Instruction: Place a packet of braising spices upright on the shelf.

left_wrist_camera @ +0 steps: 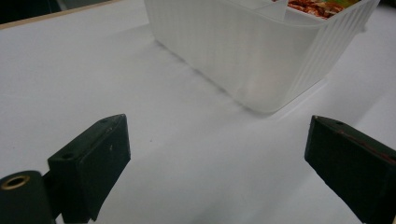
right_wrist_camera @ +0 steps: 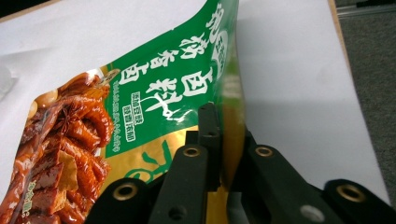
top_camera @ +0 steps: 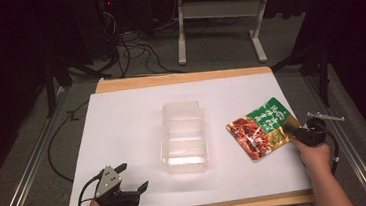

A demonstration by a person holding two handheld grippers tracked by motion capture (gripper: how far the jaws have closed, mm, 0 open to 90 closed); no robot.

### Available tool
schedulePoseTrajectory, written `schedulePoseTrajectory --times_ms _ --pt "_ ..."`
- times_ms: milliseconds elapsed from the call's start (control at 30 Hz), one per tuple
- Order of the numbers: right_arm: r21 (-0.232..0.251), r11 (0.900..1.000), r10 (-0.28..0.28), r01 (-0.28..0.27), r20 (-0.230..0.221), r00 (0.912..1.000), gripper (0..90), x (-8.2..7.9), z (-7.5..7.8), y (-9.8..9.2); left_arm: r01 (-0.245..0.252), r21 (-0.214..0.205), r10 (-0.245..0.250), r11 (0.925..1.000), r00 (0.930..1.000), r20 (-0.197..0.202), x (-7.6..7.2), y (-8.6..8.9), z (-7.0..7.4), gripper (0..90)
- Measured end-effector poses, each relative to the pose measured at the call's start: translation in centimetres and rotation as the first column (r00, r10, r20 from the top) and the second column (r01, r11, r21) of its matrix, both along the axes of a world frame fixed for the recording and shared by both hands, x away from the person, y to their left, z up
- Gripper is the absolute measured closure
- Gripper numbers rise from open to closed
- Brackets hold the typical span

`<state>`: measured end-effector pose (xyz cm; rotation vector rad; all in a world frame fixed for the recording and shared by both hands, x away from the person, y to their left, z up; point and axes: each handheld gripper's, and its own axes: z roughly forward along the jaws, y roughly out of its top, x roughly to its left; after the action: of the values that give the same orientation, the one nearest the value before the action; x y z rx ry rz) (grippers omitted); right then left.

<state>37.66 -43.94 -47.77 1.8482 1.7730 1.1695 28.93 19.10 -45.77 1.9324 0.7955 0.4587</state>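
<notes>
A green, gold and red food packet (top_camera: 261, 128) lies on the white table cover to the right of a clear plastic box (top_camera: 183, 136). My right gripper (top_camera: 294, 132) is shut on the packet's right edge; in the right gripper view the jaws pinch the gold border of the packet (right_wrist_camera: 154, 107), which curls up beside them. At the front left of the table my left gripper (top_camera: 134, 177) rests open, with nothing between its jaws. The left gripper view looks past its fingers (left_wrist_camera: 91, 161) at the clear box (left_wrist_camera: 252, 51), some way ahead.
The white sheet (top_camera: 122, 123) covers a wooden table whose edge (top_camera: 184, 78) shows at the back. Behind it stand a white table frame (top_camera: 219, 24) and cables on the floor. Metal rails (top_camera: 30, 161) run along both sides of the table.
</notes>
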Motion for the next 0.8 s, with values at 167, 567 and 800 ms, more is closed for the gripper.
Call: schedulePoseTrajectory --times_ms 167,567,800 --pt "-0.017 0.9998 0.010 -0.009 0.030 0.9995 90.0 -0.2 0.1 0.1 0.002 0.002 -0.002 1.0000 1.0000 0.001 0.0 0.0 0.0 7.5" --pt "-0.009 0.9987 0.051 -0.050 0.175 0.9833 90.0 -1.7 1.4 0.0 0.000 0.000 0.000 1.0000 1.0000 0.006 0.0 0.0 0.1 7.5" --pt "0.004 0.9975 0.068 -0.071 0.252 0.9653 90.0 -2.5 2.6 0.3 -0.005 -0.003 0.005 1.0000 0.9999 0.014 -0.1 0.0 0.2 7.6"
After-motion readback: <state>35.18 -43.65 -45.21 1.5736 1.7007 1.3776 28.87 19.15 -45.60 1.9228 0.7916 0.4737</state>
